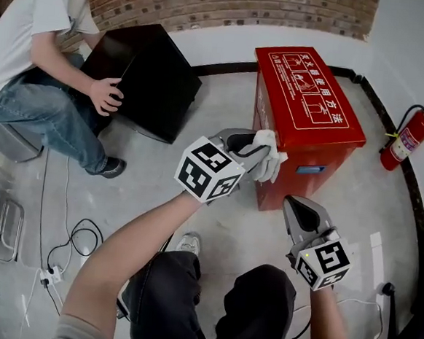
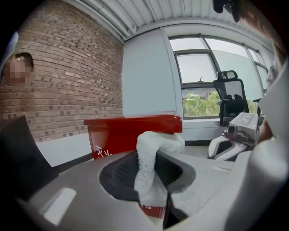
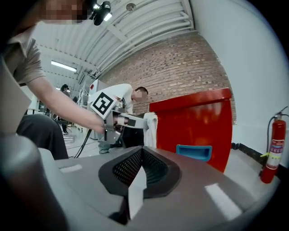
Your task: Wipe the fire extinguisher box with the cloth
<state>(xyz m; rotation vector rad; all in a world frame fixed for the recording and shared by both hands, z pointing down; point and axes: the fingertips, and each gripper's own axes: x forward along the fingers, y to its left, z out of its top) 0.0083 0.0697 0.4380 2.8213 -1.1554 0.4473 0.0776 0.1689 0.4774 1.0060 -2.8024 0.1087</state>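
Since my left gripper (image 2: 149,176) has its fingers (image 2: 119,173) pinched on the cloth (image 2: 151,155), I begin there. It is a white, fluffy towel, soft and light, folded over the fingertips and drooping past them. It gives under pressure, so I judge a firm pinch near its middle is best, with a pad of fabric left free ahead of the fingertips. A loose corner grip would probably let it drag out on a stroke.

My right gripper (image 3: 137,176) is closed with nothing between its fingers, only bare pads meeting.

Ahead of both sets of fingers the fire extinguisher box (image 1: 309,100) stands on the floor (image 1: 384,215). It is red and rigid, with a flat printed lid and smooth painted sides. The cloth hangs at its near top corner; I cannot tell if it touches. The box looks heavy enough to stay put under wiping, though glossy paint may be slippery. A blue handle recess (image 3: 193,152) sits straight beyond my right fingertips. Farther off to their right, a fire extinguisher (image 1: 408,137) stands by the wall.
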